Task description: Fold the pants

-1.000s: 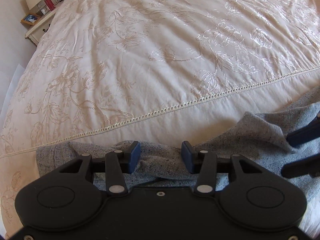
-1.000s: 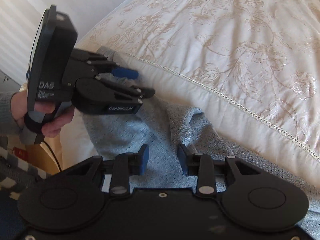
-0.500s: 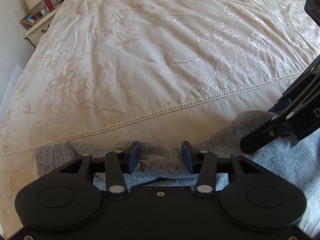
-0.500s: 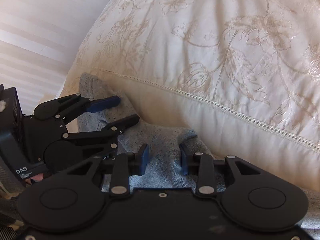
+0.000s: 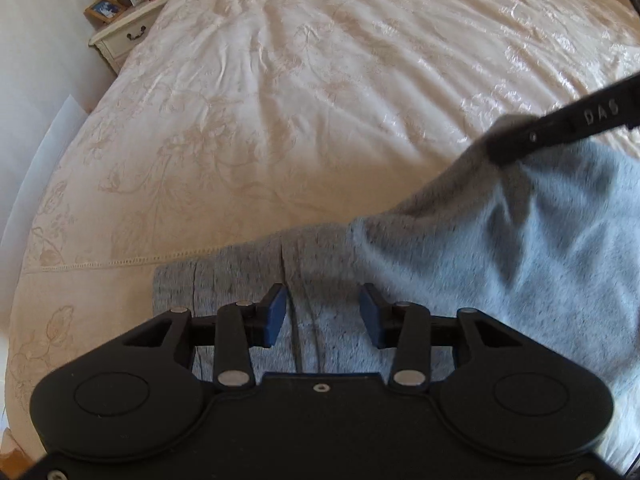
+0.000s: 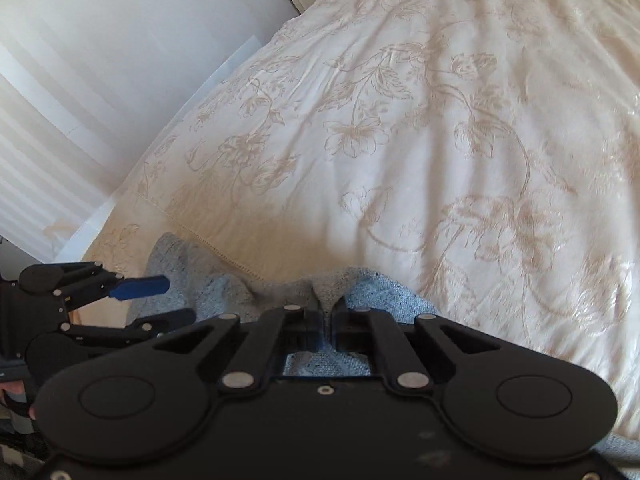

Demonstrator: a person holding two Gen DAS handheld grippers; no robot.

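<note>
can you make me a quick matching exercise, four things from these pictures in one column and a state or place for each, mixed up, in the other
Things:
1. right tool
2. left tool
3. grey pants
4. bedside cabinet

States or places:
A. pads apart, cloth lying between them unpinched
B. beside the far left corner of the bed
C. closing, pinched on a fold of grey cloth
D. lying at the near edge of the bedspread, one part lifted

Pairs: 1-C, 2-A, 3-D, 4-B
</note>
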